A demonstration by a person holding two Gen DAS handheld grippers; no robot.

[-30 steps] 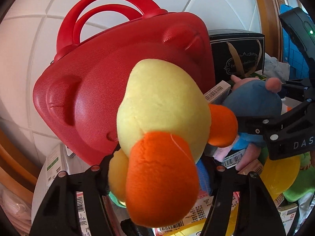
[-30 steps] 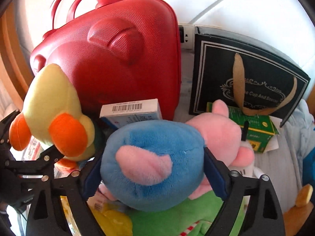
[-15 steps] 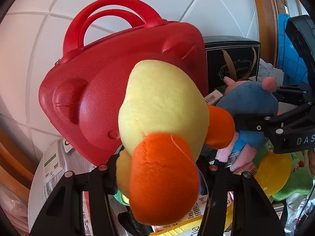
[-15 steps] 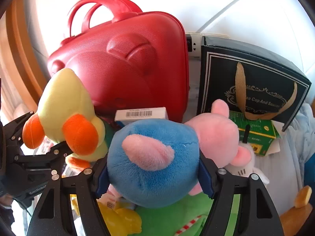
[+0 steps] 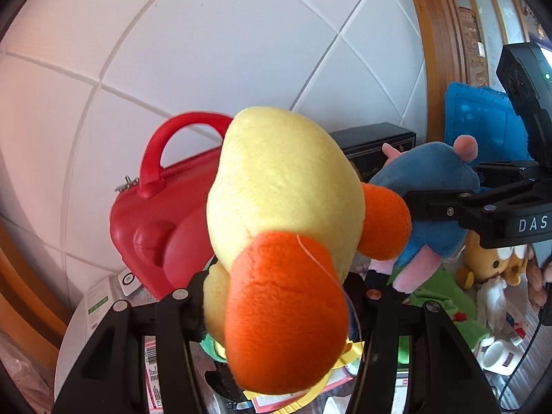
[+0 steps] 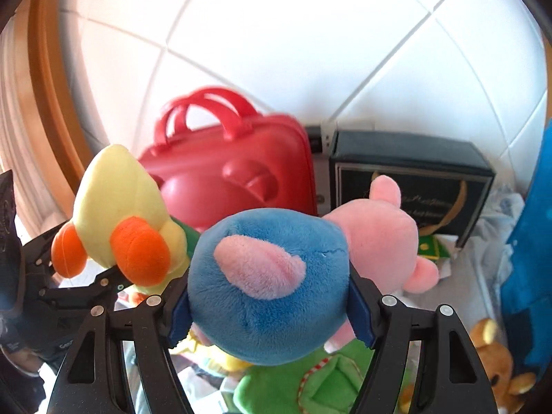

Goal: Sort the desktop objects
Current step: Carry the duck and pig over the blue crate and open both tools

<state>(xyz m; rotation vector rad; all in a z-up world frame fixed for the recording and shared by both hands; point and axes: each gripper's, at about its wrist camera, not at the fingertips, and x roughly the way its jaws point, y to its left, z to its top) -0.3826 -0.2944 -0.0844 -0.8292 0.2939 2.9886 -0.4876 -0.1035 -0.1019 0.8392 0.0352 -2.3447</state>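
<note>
Tools (image 5: 279,296) (image 6: 269,307) clamp yellow duck (image 5: 283,200), blue plush (image 6: 269,276).

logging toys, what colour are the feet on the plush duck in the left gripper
Orange feet on the yellow plush duck; clearest in the left wrist view.

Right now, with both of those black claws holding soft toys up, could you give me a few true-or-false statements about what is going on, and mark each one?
1. The left gripper is shut on the yellow plush duck with orange feet. True.
2. The right gripper holds a green plush frog. False: it is shut on the blue and pink plush pig.
3. The red hard-shell carry case with two handles stands behind both toys. True.
4. The black gift box with gold lettering lies on top of the red case. False: it stands beside it.
</note>
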